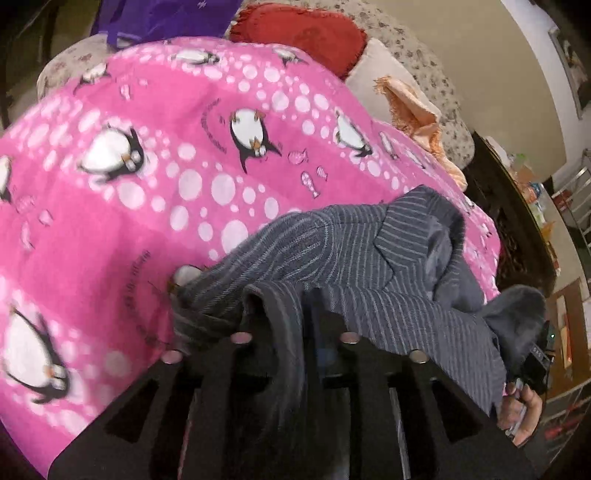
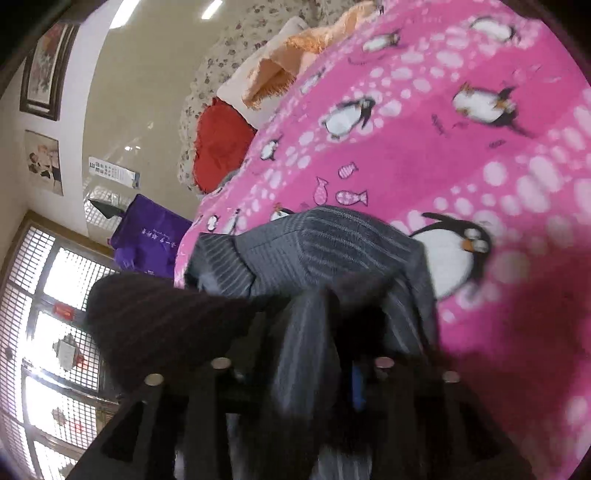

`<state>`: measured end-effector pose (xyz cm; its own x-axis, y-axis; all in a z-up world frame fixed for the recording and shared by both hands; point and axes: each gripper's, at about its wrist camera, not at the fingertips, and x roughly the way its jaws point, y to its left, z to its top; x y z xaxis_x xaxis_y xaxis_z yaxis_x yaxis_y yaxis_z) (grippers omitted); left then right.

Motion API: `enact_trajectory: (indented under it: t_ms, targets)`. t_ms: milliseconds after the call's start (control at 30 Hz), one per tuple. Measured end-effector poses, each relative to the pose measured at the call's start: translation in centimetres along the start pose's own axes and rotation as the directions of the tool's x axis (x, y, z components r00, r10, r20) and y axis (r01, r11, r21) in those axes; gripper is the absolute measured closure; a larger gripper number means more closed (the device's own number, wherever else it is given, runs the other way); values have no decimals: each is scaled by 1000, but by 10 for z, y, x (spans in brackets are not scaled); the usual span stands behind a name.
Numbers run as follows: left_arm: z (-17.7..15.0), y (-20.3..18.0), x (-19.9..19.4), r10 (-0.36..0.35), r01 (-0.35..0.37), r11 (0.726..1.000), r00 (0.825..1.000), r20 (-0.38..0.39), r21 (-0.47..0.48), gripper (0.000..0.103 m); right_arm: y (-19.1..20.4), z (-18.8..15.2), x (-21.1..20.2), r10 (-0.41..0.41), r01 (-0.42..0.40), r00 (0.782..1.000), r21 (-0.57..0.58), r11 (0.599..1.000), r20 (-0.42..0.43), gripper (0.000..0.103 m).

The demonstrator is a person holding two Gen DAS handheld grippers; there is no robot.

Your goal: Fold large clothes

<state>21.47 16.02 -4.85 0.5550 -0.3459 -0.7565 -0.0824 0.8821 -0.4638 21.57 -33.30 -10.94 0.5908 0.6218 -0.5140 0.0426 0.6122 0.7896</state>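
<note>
A pink blanket (image 1: 155, 192) printed with penguins and white dots covered the bed. At its far end lay a red cushion (image 1: 299, 33), a fringed peach cloth (image 1: 417, 114) on a white pillow (image 2: 255, 85), and a flowered cover (image 1: 424, 62). A purple bag (image 2: 151, 236) stood beside the bed. Framed pictures (image 2: 46, 70) hung on the wall, near a latticed window (image 2: 51, 332).

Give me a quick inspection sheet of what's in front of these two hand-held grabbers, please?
Surface: pink penguin blanket covering a bed.
Job's things: grey striped jacket, crumpled on the blanket.
Clutter: red cushion, peach fringed cloth, purple bag.
Grippers: left gripper and right gripper each have jacket cloth between the jaws; whether it is pinched cannot be told.
Cables: nothing seen.
Surroundings: framed pictures on the wall, latticed window, a hand at the edge.
</note>
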Motion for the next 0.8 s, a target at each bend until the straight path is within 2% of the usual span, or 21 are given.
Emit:
enact_trajectory:
  t_ms: [33, 67, 100, 133, 233, 300, 367, 400, 433, 467, 533, 667, 733, 800]
  targets:
    - [2, -1, -10, 10, -11, 1000, 1000, 11, 15, 74, 3, -3, -15, -3, 3, 1000, -16, 1000, 15, 66]
    - [1, -2, -23, 41, -43, 998, 998, 40, 37, 53, 7, -6, -27, -5, 6, 1000, -41, 999, 30, 66]
    - [0, -4, -34, 68, -72, 996, 995, 72, 50, 37, 11, -12, -38, -10, 13, 999, -63, 998, 42, 66]
    - [-4, -3, -48, 78, -85, 994, 991, 110, 61, 36, 17, -18, -55, -27, 33, 998, -102, 994, 61, 66]
    - [-26, -4, -82, 93, -107, 992, 979, 180, 68, 36, 32, -40, -80, -77, 99, 991, -213, 972, 107, 66]
    - [-51, -16, -98, 81, -107, 988, 971, 224, 111, 36, 51, -63, -93, -121, 170, 979, -344, 923, 161, 66]
    - [-82, -38, -101, 56, -102, 974, 973, 222, 202, 39, 70, -83, -89, -205, 284, 956, -480, 830, 212, 66]
    - [-95, -50, -97, 46, -99, 965, 976, 213, 244, 50, 79, -93, -82, -248, 336, 941, -544, 769, 230, 70]
    - [-109, -59, -92, 40, -95, 954, 980, 194, 284, 56, 90, -103, -69, -275, 354, 935, -606, 713, 223, 79]
    - [-122, -70, -82, 38, -88, 943, 987, 159, 320, 63, 97, -109, -57, -299, 360, 932, -640, 679, 207, 82]
    - [-136, -79, -64, 47, -85, 932, 992, 113, 351, 64, 101, -118, -37, -344, 376, 920, -669, 641, 188, 84]
    - [-131, -84, -30, 117, -128, 935, 992, 53, 330, 64, 91, -111, 18, -389, 326, 920, -648, 688, 49, 86]
    - [-121, -89, -19, 139, -140, 928, 990, 26, 347, 64, 87, -97, 34, -370, 295, 929, -615, 731, 5, 85]
    - [-104, -97, -10, 144, -143, 916, 989, 25, 374, 64, 88, -81, 44, -359, 284, 933, -595, 752, -8, 86]
